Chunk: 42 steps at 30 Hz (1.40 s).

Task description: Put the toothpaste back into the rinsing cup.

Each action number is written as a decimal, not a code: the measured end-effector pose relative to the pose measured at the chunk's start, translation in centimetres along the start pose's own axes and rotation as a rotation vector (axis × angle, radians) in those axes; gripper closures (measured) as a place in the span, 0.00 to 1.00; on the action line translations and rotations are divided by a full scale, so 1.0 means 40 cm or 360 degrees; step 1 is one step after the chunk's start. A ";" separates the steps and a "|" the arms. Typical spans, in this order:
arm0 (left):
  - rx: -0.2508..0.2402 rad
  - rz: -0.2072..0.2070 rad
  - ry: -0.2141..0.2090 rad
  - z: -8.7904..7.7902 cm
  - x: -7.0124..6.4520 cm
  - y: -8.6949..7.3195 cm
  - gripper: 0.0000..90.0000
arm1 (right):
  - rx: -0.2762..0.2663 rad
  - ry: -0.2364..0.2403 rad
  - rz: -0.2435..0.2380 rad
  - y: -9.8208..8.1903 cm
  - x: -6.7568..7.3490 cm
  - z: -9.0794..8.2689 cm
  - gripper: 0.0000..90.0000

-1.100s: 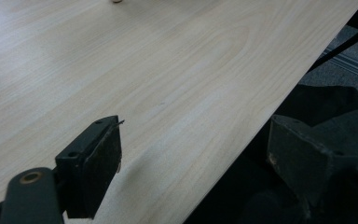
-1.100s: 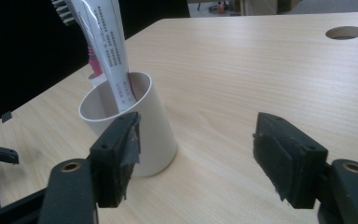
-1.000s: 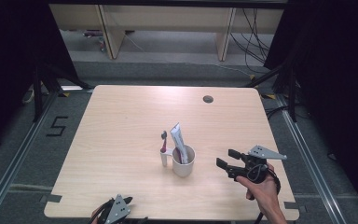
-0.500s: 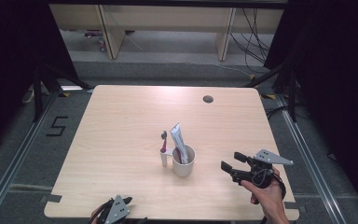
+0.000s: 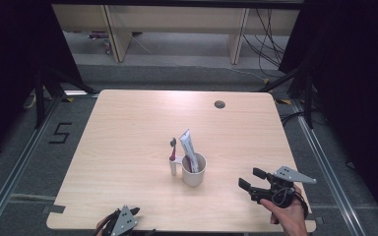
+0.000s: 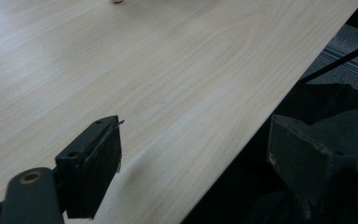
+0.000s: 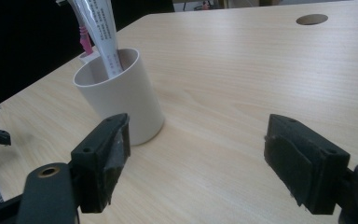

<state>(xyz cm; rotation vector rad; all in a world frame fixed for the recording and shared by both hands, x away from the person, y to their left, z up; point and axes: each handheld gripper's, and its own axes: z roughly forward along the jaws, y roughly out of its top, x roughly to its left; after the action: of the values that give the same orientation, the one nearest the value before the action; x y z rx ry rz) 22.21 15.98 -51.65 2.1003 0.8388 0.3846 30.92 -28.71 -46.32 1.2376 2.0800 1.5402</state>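
Note:
A white cup (image 5: 193, 171) stands near the middle of the wooden table (image 5: 128, 128) with a toothpaste tube (image 5: 187, 146) upright in it. Just left of it, a pink-and-grey toothbrush (image 5: 173, 147) stands in a small white holder (image 5: 173, 167). My right gripper (image 5: 249, 178) is open and empty, low over the table to the right of the cup, jaws pointing at it. In the right gripper view, the cup (image 7: 121, 93) and tube (image 7: 98, 28) sit ahead-left of the open gripper (image 7: 196, 140). My left gripper (image 5: 130, 214) is at the near edge; it (image 6: 196, 158) is open, straddling the table edge.
A round cable hole (image 5: 220, 104) is in the table's far right part, also visible as the hole (image 7: 311, 19). Beyond the table stand wooden shelf legs and cables on a grey floor. A floor mark "5" (image 5: 59, 132) lies to the left.
My right gripper has drawn back toward the near edge and slightly right, away from the cup, still open. The left gripper has stayed put.

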 end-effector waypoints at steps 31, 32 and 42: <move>0.0006 0.0016 0.0016 -0.002 0.001 0.002 0.20 | 0.0115 -0.0019 -0.0070 -0.077 0.039 -0.052 0.17; 0.0018 0.0028 0.0019 -0.004 0.004 0.001 0.19 | 0.0104 -0.0013 -0.0061 -0.081 0.041 -0.052 0.17; 0.0012 0.0031 0.0018 -0.002 0.004 0.002 0.19 | 0.0258 -0.0053 -0.0099 -0.105 0.045 -0.064 0.18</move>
<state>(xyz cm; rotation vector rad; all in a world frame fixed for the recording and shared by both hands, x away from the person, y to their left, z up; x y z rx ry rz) 22.30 16.12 -51.54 2.1166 0.8283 0.4047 26.20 -29.30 -48.52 1.2302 2.2368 1.3385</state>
